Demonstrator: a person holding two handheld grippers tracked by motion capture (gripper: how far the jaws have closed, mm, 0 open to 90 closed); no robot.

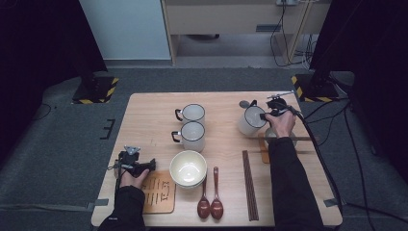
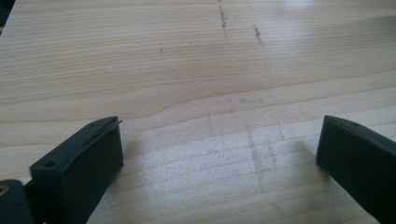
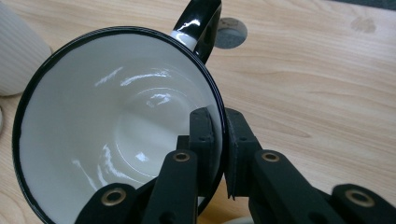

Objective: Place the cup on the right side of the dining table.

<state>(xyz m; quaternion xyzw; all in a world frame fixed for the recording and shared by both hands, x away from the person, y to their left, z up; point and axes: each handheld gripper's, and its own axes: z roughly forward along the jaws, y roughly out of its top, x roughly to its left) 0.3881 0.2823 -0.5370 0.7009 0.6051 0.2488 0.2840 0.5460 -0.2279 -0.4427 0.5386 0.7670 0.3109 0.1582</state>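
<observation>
A white enamel mug [image 1: 250, 121] [image 3: 116, 126] with a black rim and a black handle [image 3: 198, 25] is at the right back of the table. My right gripper [image 1: 263, 116] [image 3: 223, 122] is shut on its rim, with one jaw inside the mug and one outside. The mug leans, its mouth turned toward that hand. My left gripper [image 1: 152, 165] [image 2: 219, 140] rests low at the table's front left. Its jaws stand wide apart over bare wood with nothing between them.
Two more white mugs [image 1: 192, 113] [image 1: 191, 136] stand mid-table, with a cream bowl [image 1: 187, 168] in front of them. Two brown spoons [image 1: 210, 197] and dark chopsticks [image 1: 249, 185] lie near the front edge. A wooden coaster [image 1: 158, 192] lies front left. A grey disc [image 1: 244, 103] [image 3: 231, 31] sits beyond the held mug.
</observation>
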